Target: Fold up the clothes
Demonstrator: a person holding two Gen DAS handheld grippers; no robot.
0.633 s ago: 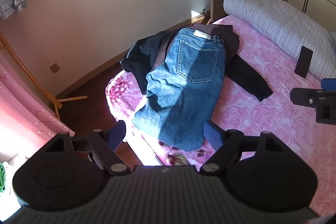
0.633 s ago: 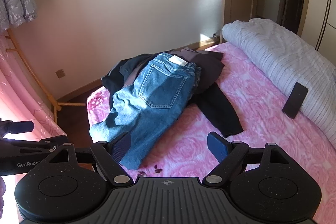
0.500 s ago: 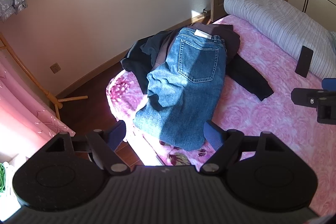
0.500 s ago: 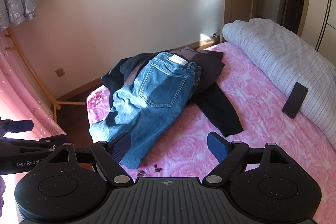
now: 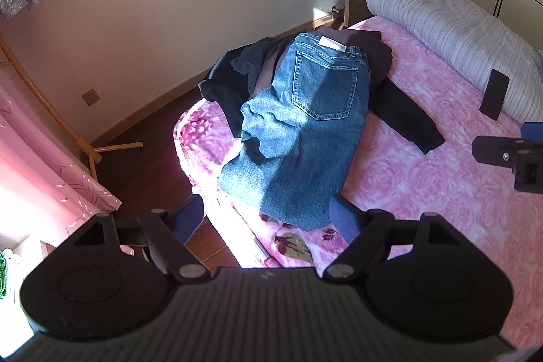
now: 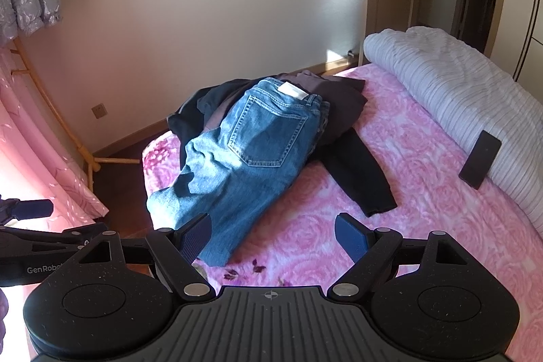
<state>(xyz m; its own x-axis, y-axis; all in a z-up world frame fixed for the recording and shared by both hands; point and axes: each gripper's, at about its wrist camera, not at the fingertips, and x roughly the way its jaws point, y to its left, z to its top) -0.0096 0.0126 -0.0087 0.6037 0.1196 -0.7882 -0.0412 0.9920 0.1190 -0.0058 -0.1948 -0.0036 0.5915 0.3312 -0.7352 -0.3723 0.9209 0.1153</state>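
Jeans (image 5: 305, 128), one pair, are lying on two dark garments (image 5: 400, 111) ahead of my left tool (image 5: 268, 219) and right tool (image 6: 275, 236), both spread, gripping nothing.

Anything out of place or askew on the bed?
The jeans lie crooked over a heap of dark clothes, one leg end hanging past the bed's edge. A phone leans against the rolled quilt.

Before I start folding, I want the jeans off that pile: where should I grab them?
Grip the jeans at the near leg hem, coming from the bed's foot; it lies flat on the pink blanket, clear of the dark garments.
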